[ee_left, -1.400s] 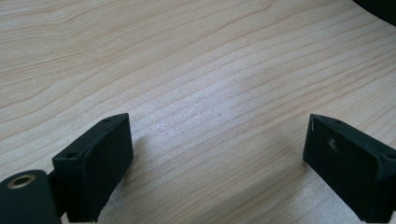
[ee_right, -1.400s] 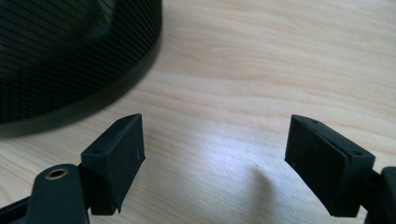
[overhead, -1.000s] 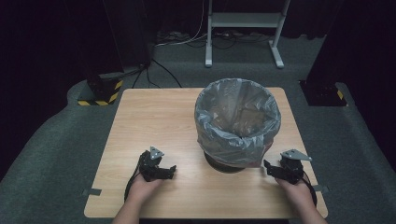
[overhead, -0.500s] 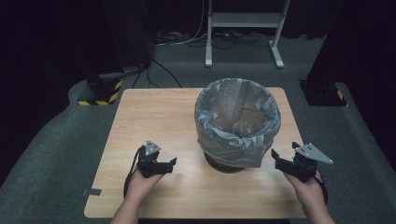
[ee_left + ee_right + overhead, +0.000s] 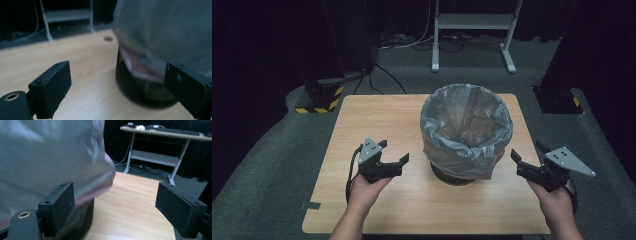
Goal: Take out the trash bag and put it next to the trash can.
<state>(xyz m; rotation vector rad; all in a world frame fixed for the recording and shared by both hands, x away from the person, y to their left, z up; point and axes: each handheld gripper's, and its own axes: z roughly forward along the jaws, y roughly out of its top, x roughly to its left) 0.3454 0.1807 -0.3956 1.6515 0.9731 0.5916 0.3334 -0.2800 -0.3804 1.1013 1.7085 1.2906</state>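
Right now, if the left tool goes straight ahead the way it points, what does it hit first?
Probably the bin: its dark base and the grey bag over it sit ahead, toward the right jaw. Left tool is open; depth unclear, so contact might only graze.

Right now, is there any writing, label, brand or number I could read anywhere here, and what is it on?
None can be read.
Bin and its grey liner bag: no print shows.
Left gripper and right gripper: plain black, no markings.
Yellow-black hazard stripes on the floor base: a warning pattern, no words.
Items on the far desk: too small to tell.
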